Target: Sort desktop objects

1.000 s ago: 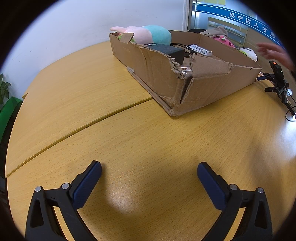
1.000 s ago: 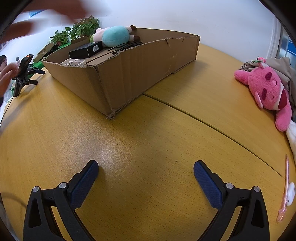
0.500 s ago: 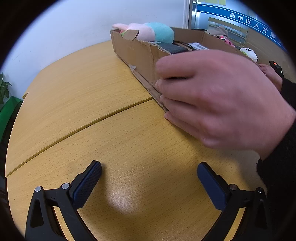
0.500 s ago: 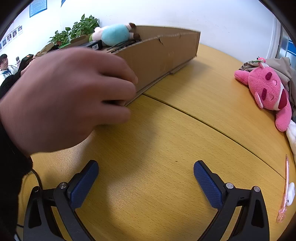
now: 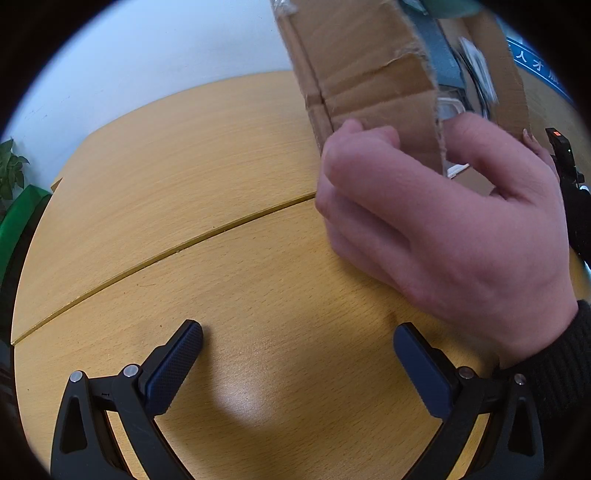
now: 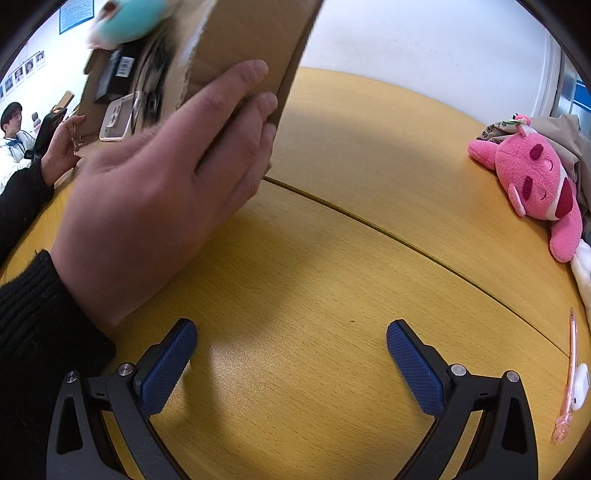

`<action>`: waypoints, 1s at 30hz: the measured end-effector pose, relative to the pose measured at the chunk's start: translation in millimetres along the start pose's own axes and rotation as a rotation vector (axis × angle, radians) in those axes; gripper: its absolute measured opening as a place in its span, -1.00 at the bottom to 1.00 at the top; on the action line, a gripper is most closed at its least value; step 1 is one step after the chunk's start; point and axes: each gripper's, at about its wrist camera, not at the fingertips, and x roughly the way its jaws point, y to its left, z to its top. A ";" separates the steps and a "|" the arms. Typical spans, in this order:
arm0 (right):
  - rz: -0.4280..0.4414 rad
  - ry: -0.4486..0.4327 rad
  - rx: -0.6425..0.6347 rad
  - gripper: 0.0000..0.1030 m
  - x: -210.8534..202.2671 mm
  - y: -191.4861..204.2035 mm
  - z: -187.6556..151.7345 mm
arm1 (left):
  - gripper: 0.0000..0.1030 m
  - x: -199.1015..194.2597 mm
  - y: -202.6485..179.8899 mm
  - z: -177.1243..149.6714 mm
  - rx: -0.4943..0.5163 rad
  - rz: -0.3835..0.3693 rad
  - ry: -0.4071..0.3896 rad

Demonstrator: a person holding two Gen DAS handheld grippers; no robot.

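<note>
Grippers, two of them, sit low over the yellow wooden tabletop (image 5: 155, 206) with jaws spread wide and nothing between the blue-padded fingers: the left gripper (image 5: 297, 356) and the right gripper (image 6: 291, 354).

Just beyond them one bare hand in a black knitted sleeve (image 5: 443, 221) grips the torn corner of a single brown cardboard box (image 5: 369, 70), which is tipped up steeply on its side off the table. Its contents appear blurred inside.

Only the right wrist view shows what those contents are: one teal plush toy (image 6: 129, 16), one black carton with a barcode label (image 6: 118, 72) and one white flat device (image 6: 118, 118). It also shows one pink plush animal (image 6: 532, 177) lying well apart at the table's right edge, one pink pen (image 6: 567, 373) near the rim, a second hand (image 6: 62, 144), and a seated person in a dark cap (image 6: 11, 122).

Only the left wrist view shows a green potted plant (image 5: 9, 173) at far left.
</note>
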 end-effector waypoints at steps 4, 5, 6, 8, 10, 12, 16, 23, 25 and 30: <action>0.000 0.000 0.000 1.00 0.1 0.0 0.3 | 1.00 -0.5 0.9 -0.8 0.000 0.000 0.000; 0.000 0.000 0.000 1.00 0.1 0.2 0.4 | 1.00 -0.2 1.0 -0.9 0.000 0.000 0.000; -0.001 0.000 -0.001 1.00 0.0 0.2 0.3 | 1.00 0.2 0.7 -0.6 0.000 0.000 0.000; -0.001 0.000 -0.001 1.00 0.1 0.3 0.2 | 1.00 0.8 0.8 -0.8 0.000 0.000 0.000; -0.001 0.000 -0.001 1.00 0.3 0.3 0.1 | 1.00 0.7 0.8 -0.7 -0.001 -0.001 0.000; -0.002 -0.001 0.000 1.00 0.1 0.3 -0.1 | 1.00 1.8 0.7 -0.7 -0.001 -0.001 0.000; -0.002 -0.001 0.000 1.00 0.6 0.5 -0.2 | 1.00 4.3 0.4 -0.8 -0.001 -0.001 0.000; -0.003 -0.001 0.001 1.00 1.2 0.8 0.5 | 1.00 11.0 0.4 -1.2 -0.001 0.000 0.000; -0.003 -0.001 0.001 1.00 1.1 1.2 0.3 | 1.00 13.5 0.4 -1.3 -0.001 0.000 0.000; -0.003 -0.001 0.001 1.00 1.2 1.2 0.2 | 1.00 19.8 0.3 -1.8 -0.001 0.000 0.000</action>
